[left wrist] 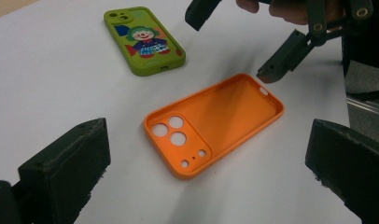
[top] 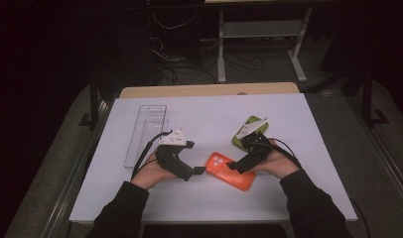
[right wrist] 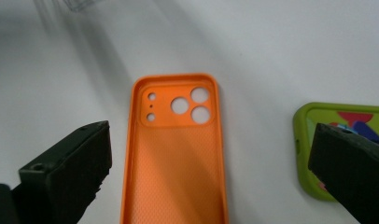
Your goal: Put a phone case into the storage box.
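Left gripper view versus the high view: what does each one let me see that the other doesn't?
The left gripper view alone shows the clown picture on the green phone case and the orange phone case's hollow inside. The high view alone shows the clear tray, the person's sleeves and the left gripper. Both show the two cases, the white table and the right gripper, open.

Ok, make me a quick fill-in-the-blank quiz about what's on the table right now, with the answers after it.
1. The orange phone case lies with its hollow side facing ____.
2. The green phone case bears a picture of a ____.
3. Both the left gripper and the right gripper have their jaws ____.
4. The clear plastic tray lies on the person's ____ side of the table.

Answers: up; clown; open; left
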Tool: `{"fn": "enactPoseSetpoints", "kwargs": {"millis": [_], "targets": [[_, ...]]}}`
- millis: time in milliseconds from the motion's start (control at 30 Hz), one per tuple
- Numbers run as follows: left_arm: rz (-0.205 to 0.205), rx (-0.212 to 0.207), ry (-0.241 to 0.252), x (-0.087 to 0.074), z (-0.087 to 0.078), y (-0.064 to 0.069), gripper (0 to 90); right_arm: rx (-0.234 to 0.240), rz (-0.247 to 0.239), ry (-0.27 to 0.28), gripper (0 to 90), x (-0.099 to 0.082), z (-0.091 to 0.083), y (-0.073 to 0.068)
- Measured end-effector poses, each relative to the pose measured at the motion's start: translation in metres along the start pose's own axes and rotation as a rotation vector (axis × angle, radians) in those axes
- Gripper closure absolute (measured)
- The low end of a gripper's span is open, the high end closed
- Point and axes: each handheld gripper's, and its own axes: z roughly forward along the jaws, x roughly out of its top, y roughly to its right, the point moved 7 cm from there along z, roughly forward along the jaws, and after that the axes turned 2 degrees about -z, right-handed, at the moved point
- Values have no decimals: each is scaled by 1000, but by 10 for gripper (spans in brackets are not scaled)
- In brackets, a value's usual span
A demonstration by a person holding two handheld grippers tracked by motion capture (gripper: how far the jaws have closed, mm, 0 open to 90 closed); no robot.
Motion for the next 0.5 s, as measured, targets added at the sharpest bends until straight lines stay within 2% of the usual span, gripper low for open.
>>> {"fn": "enactPoseSetpoints", "kwargs": {"millis": [500], "targets": [[8, -2, -9, 0, 0, 0, 0, -6, -9, -135, 0, -20, 13, -6]]}}
